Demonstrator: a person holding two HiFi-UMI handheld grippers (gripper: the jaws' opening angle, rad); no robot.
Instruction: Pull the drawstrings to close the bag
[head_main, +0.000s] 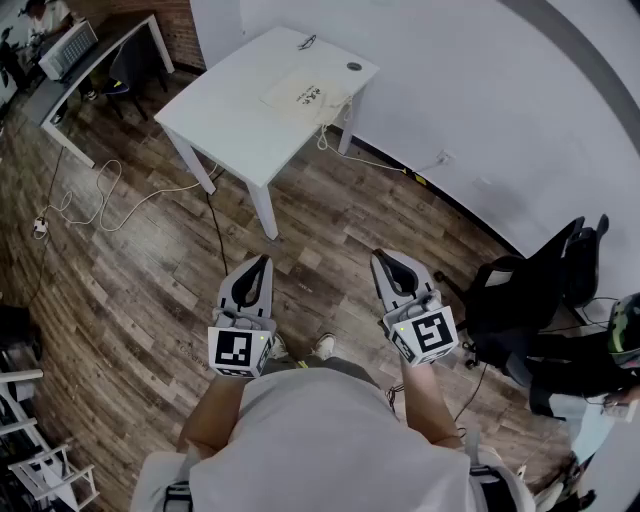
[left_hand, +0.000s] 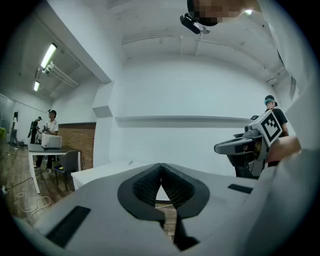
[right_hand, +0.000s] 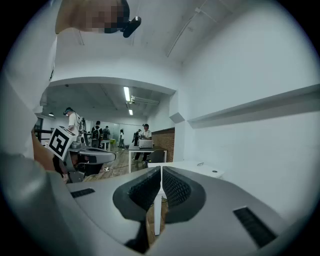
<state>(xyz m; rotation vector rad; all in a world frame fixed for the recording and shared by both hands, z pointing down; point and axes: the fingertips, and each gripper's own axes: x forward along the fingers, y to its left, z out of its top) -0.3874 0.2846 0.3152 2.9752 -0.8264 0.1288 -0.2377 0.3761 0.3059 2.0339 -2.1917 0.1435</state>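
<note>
Both the left gripper (head_main: 258, 270) and the right gripper (head_main: 388, 265) have their jaws closed on nothing, while the bag (head_main: 305, 93) lies flat on the desk (head_main: 225, 120) well ahead of both, neither clearly nearer, its drawstrings (head_main: 324, 136) apparently trailing toward them.

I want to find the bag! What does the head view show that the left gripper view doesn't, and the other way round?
Only the head view shows the cream drawstring bag lying flat on the white table, its cord hanging over the edge, and the black chair. Only the left gripper view shows the ceiling lights and a close look at the left gripper, jaws shut with nothing between them. Both show the white table, the right gripper and the wood floor.
</note>
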